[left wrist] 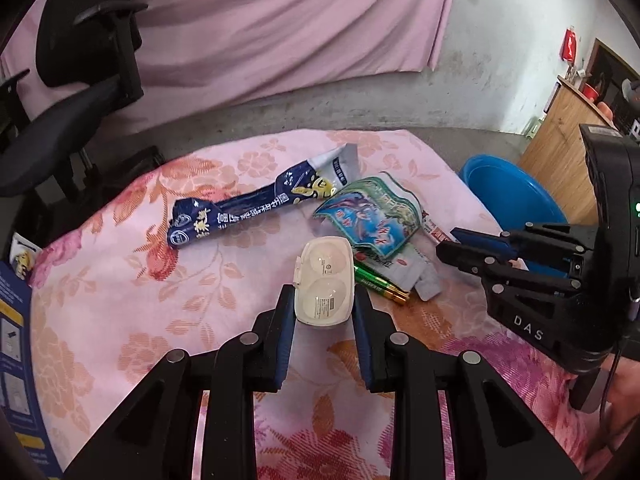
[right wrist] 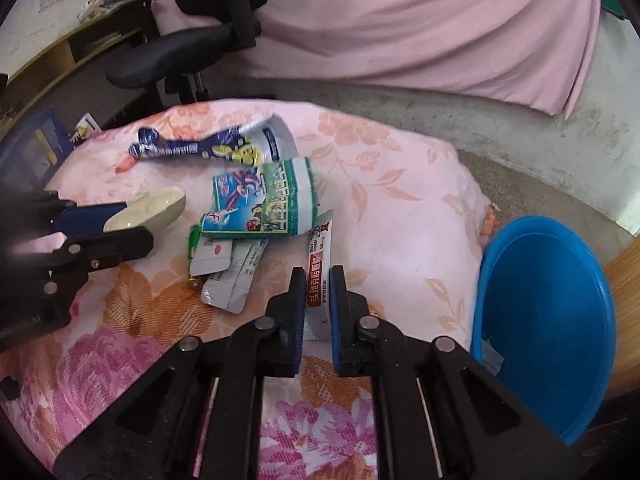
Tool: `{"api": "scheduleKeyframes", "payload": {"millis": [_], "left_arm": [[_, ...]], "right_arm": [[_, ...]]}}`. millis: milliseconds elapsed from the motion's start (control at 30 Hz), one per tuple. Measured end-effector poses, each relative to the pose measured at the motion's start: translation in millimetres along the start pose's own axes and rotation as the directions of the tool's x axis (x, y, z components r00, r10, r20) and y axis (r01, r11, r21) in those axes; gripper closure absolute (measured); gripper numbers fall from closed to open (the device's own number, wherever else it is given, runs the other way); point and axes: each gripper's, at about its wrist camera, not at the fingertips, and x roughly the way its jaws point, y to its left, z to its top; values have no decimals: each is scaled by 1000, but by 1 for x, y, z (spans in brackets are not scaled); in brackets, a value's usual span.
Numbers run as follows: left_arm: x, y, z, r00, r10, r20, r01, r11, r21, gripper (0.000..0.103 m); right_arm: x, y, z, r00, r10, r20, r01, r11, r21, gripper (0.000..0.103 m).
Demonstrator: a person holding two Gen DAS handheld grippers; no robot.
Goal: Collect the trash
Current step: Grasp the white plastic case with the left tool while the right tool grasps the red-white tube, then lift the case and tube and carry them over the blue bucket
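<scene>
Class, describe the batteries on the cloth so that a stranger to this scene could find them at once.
Start at the pink floral cloth, then find the cream plastic case held in the left gripper. Just right of that case, partly tucked under the green and blue wrapper, lie the batteries: thin green and gold cylinders, the only rigid round sticks among flat, crumpled packets.

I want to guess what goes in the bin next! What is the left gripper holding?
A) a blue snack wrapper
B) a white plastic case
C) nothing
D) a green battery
B: in the left wrist view the left gripper has its fingers closed on both sides of the white plastic case, lifted above the floral cloth.
</scene>
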Motion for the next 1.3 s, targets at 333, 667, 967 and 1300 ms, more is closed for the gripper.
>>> {"api": "scheduleKeyframes", "payload": {"millis": [333, 667, 967, 1300], "left_arm": [[-33, -9, -2, 985, -3, 174, 4, 1000, -5, 80], [-93, -51, 5, 881, -10, 473, -29, 997, 75, 80], [-122, -117, 3, 782, -41, 622, -108, 974, 200, 80], [-111, -185, 22, 747, -149, 648, -64, 954, 293, 80]], "right_arm": [[-64, 0, -16, 940, -69, 333, 64, 998, 27, 64], [-141, -12, -41, 702, -237, 671, 192, 971, 143, 64], [-177, -46, -62, 597, -314, 738, 192, 949, 249, 64], [-207, -107, -109, 578, -419, 700, 191, 904, 383, 64]]}}
